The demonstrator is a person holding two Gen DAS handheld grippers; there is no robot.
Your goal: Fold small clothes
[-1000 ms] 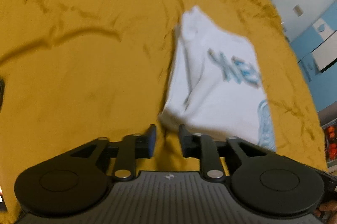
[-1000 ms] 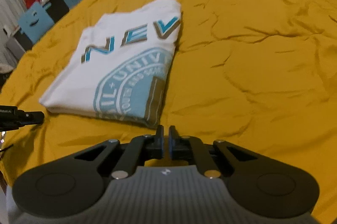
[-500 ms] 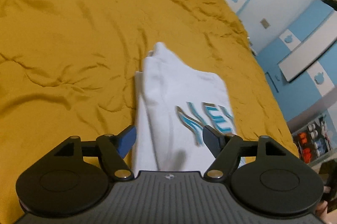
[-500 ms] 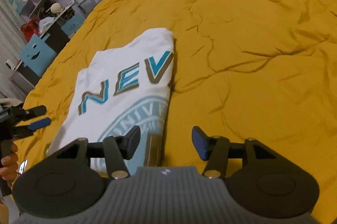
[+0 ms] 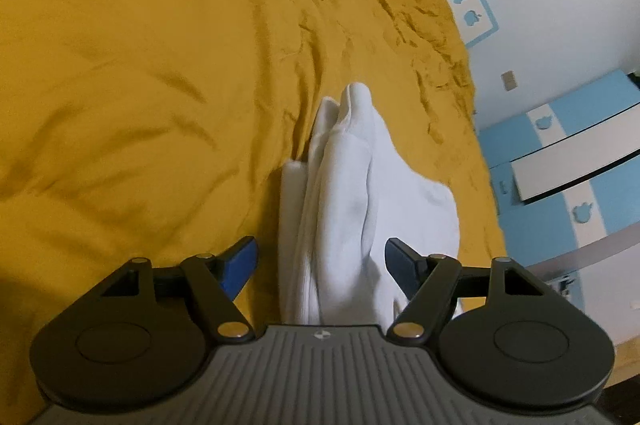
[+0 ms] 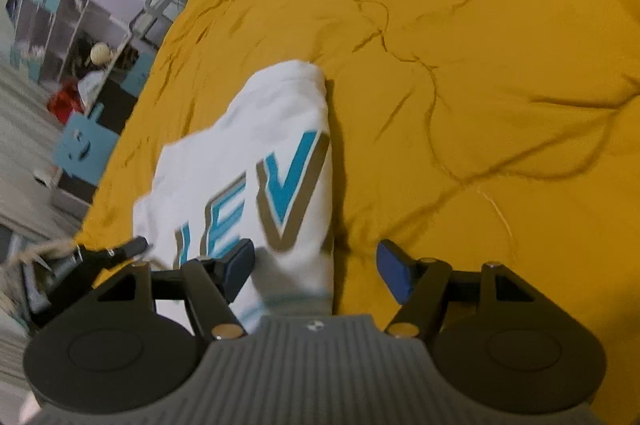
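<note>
Both claws, left point(image 5: 320, 261) and right point(image 6: 316, 267), gape wide over the folded shirt point(image 6: 256, 161), its print cut off.

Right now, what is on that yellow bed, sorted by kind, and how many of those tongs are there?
White folded T-shirt: 1
Yellow bedspread: 1
Tongs, both open, left tongs and right tongs: 2
Total: 4

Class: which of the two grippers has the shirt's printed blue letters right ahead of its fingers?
The right gripper; the left gripper faces only plain white folds of the T-shirt.
</note>
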